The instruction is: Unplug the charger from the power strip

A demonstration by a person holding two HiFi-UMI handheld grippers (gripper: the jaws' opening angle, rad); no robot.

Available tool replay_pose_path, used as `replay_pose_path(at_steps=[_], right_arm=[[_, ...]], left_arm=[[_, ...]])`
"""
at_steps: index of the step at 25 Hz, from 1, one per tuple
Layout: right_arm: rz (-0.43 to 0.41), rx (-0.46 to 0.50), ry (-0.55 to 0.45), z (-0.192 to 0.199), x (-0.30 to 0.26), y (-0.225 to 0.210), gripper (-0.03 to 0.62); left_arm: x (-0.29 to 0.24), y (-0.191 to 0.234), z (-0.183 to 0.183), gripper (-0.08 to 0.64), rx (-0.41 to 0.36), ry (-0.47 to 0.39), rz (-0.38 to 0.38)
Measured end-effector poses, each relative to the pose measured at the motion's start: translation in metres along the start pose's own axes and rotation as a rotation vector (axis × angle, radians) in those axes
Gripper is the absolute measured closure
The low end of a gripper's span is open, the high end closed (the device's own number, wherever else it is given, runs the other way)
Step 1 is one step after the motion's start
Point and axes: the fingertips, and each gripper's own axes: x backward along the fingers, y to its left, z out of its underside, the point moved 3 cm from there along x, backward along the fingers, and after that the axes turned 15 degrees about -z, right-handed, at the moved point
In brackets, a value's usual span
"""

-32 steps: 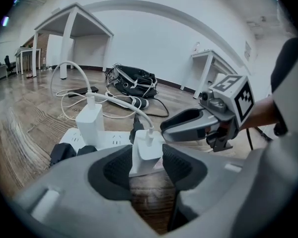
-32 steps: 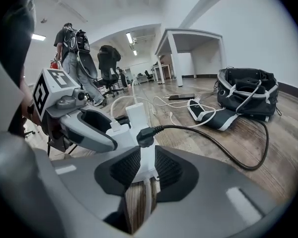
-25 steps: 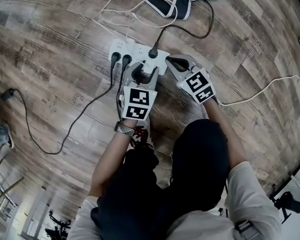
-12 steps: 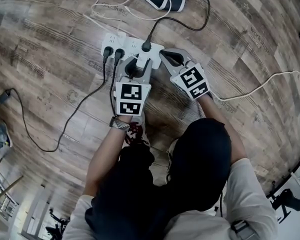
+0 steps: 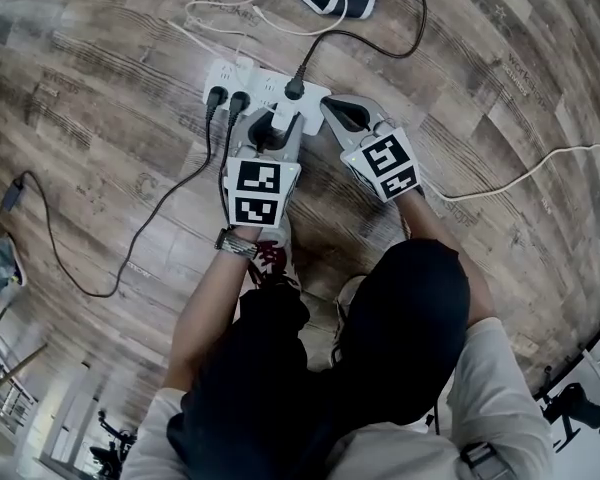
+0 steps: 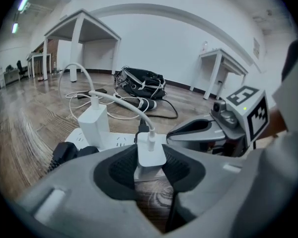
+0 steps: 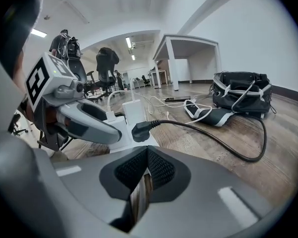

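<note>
Left gripper [image 6: 150,168] risks dragging the whole power strip [image 6: 120,142] off the floor [image 5: 100,88] when it pulls. The strip is light and several other plugs sit in it, so a tight socket would carry it along. A pull that is not straight out of the socket could jam the pins. The charger [image 6: 150,155] has smooth white sides that could slide out of the pads, and its white cable [image 6: 120,102] may snag.

This gripper has just been closing. Its jaws now stand about half apart, with the pads against both sides of the charger, which is plugged into the near right part of the strip.

Right gripper [image 7: 147,175] is fully closed and empty. Its tip is just beside the strip's right end, near the black plug [image 7: 141,130]. Whether it bears down on the strip cannot be told.
</note>
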Motion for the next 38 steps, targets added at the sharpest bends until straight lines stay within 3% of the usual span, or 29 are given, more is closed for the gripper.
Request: replay_pose_path(at_steps=[3,6,15,22,29,31,35,38], right_arm=[[0.01,-0.007,0.017,0.0003,-0.0011,0.0007,0.594],[0.026,-0.003,0.043,-0.0004,-0.002,0.0014,0.594],[0.029,-0.03,0.029,-0.0012,-0.0017,0.0012,0.594],[0.033,-0.039,0.022,-0.0005,-0.0008,0.0015,0.594],[0.046,-0.036,0.016,-0.0007,-0.0013,0.0021,0.594],[0.045,-0.035,0.017,-0.0005,-0.0012,0.0025,0.594],[0.047,-0.03,0.023,-0.0002,-0.0013,0.0027,0.594],[0.048,-0.026,0.024,0.0,-0.0015,0.0031,0.594]], left_arm=[[0.0007,-0.0023,0.001,0.414,-0.088,0.004,-0.036],[0.0013,-0.0033,0.0012,0.416,-0.107,0.0,-0.046],[0.0007,0.0044,0.0009,0.408,0.085,0.031,0.031],[0.0025,-0.0035,0.0008,0.416,-0.107,0.029,-0.031],[0.0012,0.0039,0.0012,0.414,0.024,0.052,0.03],[0.0019,0.0031,0.0016,0.413,0.005,0.048,0.017],[0.0031,-0.0028,0.0009,0.416,-0.121,0.027,-0.032],[0.0032,-0.0002,0.0017,0.416,-0.066,0.031,-0.008]])
